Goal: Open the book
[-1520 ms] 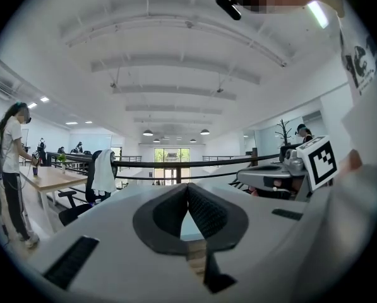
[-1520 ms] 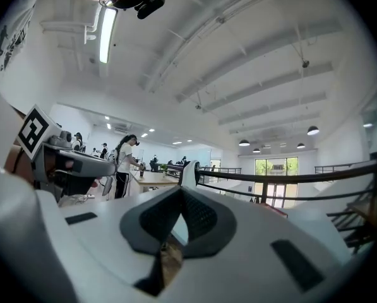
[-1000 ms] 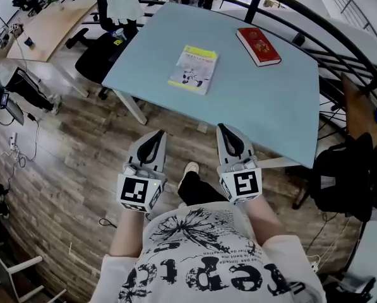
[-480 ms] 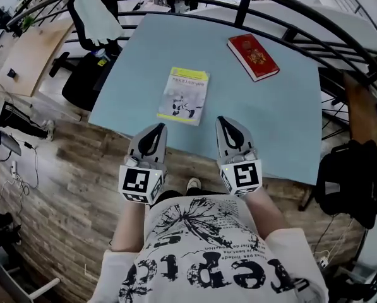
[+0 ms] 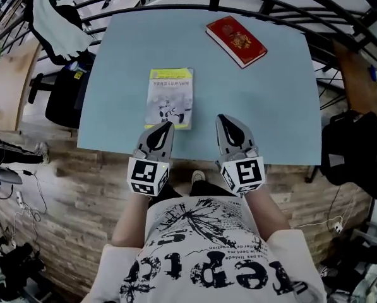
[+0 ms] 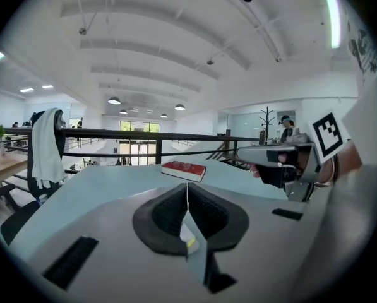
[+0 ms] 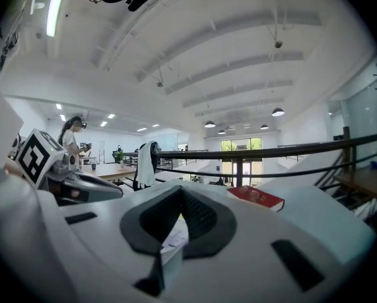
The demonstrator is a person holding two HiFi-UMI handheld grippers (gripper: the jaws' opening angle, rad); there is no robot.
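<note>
On the tabletop (image 5: pixel 270 106), the yellow book (image 5: pixel 169 98) is judged light, floppy, best taken at its cover edge; left gripper (image 5: pixel 167 125) and right gripper (image 5: pixel 221 119) jaws are pressed together.

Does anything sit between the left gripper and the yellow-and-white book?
Nothing visible does. The left gripper has its tip at the near edge of the yellow-and-white book, with only the bare table around. The red book lies well away, toward the far right corner.
</note>
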